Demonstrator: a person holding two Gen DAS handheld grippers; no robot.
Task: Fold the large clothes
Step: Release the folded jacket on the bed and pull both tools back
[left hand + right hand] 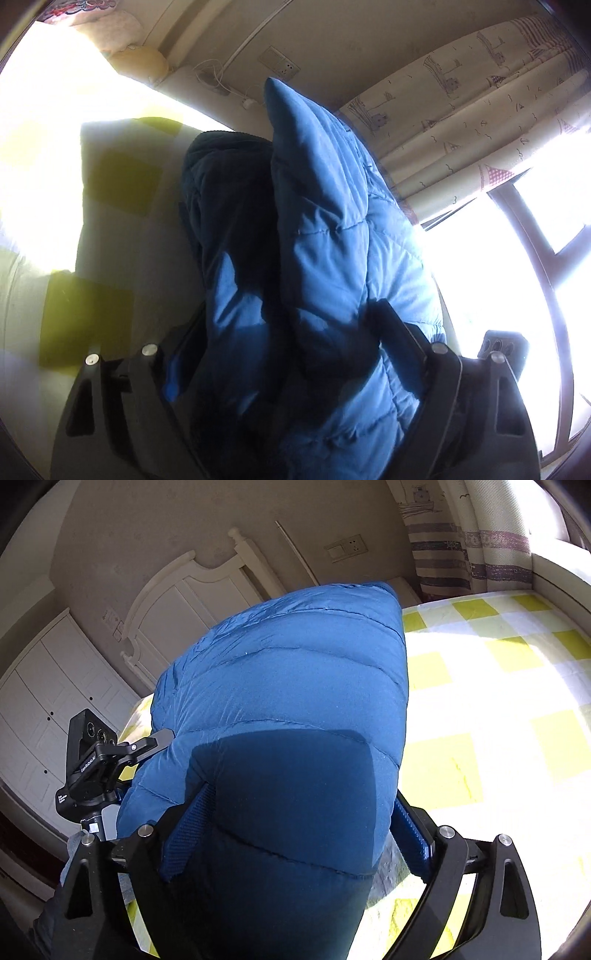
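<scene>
One "GenRobot.AI" label [88, 764], blue jacket [288, 686]

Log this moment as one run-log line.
left claw: shut on blue puffer jacket | right claw: shut on jacket | over checked bed sheet

Left gripper [291, 332] finger tips: hidden in the puffy blue jacket [332, 236].
Right gripper [295, 823] pads: mostly covered by the jacket.
Bed sheet [110, 229]: washed out white by sun on the left.
Window [535, 258]: too bright to see through.
Jacket bottom: cut off by the edge.
</scene>
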